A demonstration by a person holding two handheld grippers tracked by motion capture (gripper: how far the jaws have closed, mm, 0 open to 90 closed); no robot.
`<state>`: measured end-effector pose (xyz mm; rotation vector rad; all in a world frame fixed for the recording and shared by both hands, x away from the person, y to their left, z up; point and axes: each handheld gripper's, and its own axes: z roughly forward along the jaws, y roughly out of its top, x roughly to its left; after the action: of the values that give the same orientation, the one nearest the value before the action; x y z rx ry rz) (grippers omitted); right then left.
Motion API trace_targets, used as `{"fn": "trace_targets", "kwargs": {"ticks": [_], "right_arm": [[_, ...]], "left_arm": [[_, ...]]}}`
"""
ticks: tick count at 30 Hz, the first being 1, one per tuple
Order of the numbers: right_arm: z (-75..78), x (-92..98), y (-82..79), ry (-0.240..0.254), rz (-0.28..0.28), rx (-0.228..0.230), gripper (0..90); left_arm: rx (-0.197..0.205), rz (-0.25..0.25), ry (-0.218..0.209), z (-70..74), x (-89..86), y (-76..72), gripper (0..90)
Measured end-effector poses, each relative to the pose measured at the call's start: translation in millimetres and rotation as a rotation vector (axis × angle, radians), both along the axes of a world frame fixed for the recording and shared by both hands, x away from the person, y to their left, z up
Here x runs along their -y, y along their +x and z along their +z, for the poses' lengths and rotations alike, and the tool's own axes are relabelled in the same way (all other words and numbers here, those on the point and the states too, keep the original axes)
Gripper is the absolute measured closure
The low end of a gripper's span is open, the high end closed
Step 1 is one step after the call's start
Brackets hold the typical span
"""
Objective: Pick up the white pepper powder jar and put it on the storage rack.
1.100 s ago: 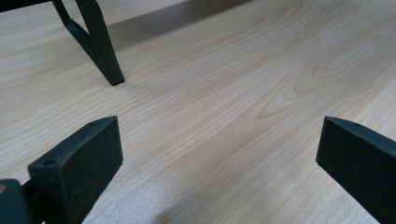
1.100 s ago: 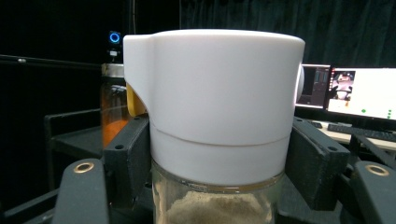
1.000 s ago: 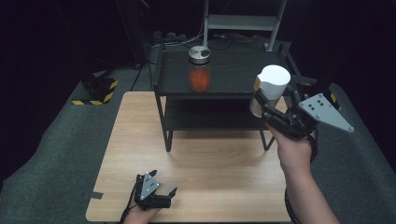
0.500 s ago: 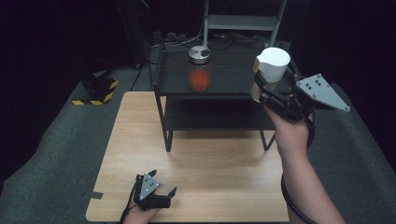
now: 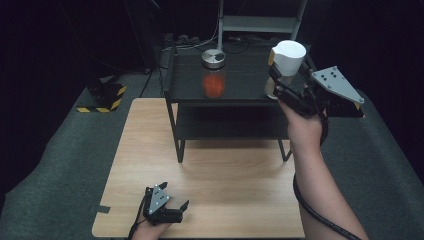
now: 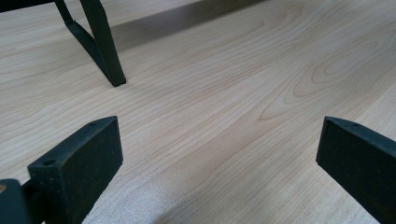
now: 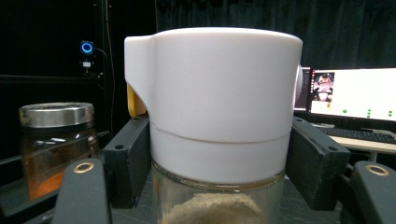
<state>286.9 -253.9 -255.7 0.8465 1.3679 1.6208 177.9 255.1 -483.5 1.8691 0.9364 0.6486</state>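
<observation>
At the near edge of a light wooden table [image 5: 225, 200], the left gripper [image 5: 172, 207] is lying low over the bare boards with its jaws spread wide and nothing between them; in the left gripper view the same left gripper [image 6: 219, 154] is looking across the wood grain toward one black leg of the shelf rack [image 6: 105, 51]. Farther back, the right hand [image 5: 302, 127] is reaching up to the right end of the black two-tier shelf rack [image 5: 230, 107], where the right gripper [image 5: 280, 82] is clamping a glass jar with a white cap [image 5: 287, 57] at the top shelf's right edge. In the right gripper view, the right gripper [image 7: 219, 158] is pressing both jaws against the white cap's lower band, with pale brown powder showing in the glass below. Left of it on the same shelf, well apart, a metal-lidded jar [image 5: 213, 74] of orange contents is standing upright. A lit monitor [image 7: 355, 95] is glowing in the dark beyond.
</observation>
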Motion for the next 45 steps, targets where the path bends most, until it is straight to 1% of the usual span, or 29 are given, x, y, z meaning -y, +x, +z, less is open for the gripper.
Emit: {"fn": "trace_targets", "kwargs": {"ticks": [9,14,21,32,37,41,45], "right_arm": [[2.2,-7.5,13.7,0.009,-0.002,-0.02,29.9],[1.5,-11.5,19.4,0.001,-0.009,-0.035,30.0],[0.3,-15.4,25.8,0.002,-0.008,-0.043,30.0],[0.0,-18.3,30.5,0.004,-0.013,-0.067,29.9],[-1.0,-17.4,31.1,0.007,-0.011,-0.067,29.9],[-1.6,-17.8,31.2,-0.004,-0.01,-0.06,29.8],[-0.1,-16.9,31.3,-0.008,-0.007,-0.064,29.7]], "left_arm": [[0.0,-0.004,-0.005,-0.2,-1.3,0.2,0.6],[0.0,-0.006,-0.009,-0.5,-2.4,0.4,0.6],[-0.003,-0.007,-0.015,-0.6,-3.3,0.7,0.6],[-0.002,-0.012,-0.015,-0.7,-3.9,1.1,0.6],[0.0,-0.01,-0.017,-1.1,-3.8,0.5,0.6],[0.0,-0.012,-0.013,-0.8,-3.6,0.4,0.6],[0.001,-0.014,-0.011,-0.6,-3.7,0.5,0.6]]}}
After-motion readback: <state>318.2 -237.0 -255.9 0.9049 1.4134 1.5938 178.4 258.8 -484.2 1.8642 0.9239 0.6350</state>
